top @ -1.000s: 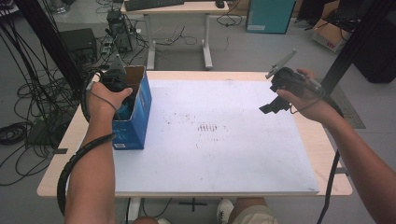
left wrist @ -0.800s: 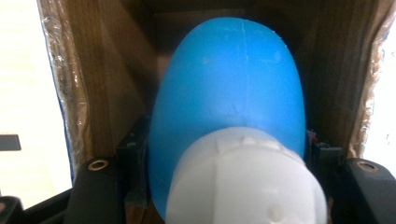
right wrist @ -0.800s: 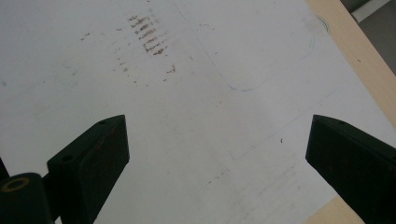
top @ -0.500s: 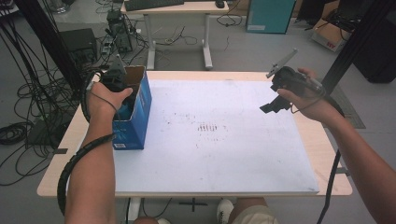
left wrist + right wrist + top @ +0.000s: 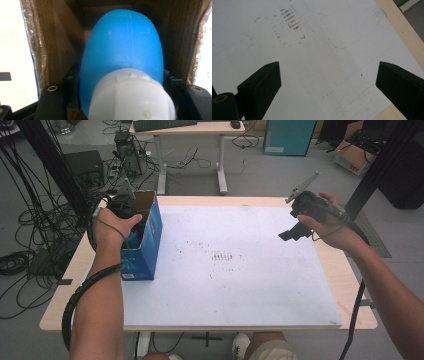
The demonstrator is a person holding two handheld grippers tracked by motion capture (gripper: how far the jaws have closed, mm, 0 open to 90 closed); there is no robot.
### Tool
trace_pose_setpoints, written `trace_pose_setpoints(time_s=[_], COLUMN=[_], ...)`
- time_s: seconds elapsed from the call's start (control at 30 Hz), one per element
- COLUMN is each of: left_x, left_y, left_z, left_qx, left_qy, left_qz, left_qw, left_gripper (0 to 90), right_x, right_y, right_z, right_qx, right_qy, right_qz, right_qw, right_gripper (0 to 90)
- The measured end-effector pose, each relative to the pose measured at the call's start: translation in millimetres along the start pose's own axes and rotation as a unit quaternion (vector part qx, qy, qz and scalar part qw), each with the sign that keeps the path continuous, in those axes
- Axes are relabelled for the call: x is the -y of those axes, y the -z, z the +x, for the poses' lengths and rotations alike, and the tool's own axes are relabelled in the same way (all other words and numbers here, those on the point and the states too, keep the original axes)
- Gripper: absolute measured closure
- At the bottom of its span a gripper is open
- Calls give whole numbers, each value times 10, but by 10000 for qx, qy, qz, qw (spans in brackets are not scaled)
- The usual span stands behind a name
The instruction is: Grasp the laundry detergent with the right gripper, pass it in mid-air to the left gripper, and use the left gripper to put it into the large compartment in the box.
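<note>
The left gripper (image 5: 120,100) jaws pinch a smooth, rounded blue plastic bottle (image 5: 122,50), white-capped, inside what looks like a cardboard box (image 5: 147,245). The right gripper (image 5: 327,82) jaws stand spread above the matte white sheet (image 5: 317,62).

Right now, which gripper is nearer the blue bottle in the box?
Left. The left gripper is inside the box, shut on the blue bottle. The right gripper hangs open across the table.
</note>
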State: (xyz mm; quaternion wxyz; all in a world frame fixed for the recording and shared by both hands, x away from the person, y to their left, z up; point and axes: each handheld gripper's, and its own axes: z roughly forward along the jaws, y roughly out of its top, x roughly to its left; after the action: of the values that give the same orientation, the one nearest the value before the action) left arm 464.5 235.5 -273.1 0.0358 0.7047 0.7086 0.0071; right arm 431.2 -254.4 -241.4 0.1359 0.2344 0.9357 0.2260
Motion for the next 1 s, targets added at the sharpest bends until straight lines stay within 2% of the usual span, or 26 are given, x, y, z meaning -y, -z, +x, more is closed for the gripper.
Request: trace_pose_setpoints(time_s=[1.0], left_x=[4], left_y=[-5], left_z=[-4], left_qx=[-10], left_qy=[2], left_qz=[-24], left_qw=[10000], left_gripper=[362], right_x=[-9], right_y=[-4], right_z=[3], right_qx=[0], right_qy=[35], right_qz=[31], right_qw=[10000], right_gripper=[62])
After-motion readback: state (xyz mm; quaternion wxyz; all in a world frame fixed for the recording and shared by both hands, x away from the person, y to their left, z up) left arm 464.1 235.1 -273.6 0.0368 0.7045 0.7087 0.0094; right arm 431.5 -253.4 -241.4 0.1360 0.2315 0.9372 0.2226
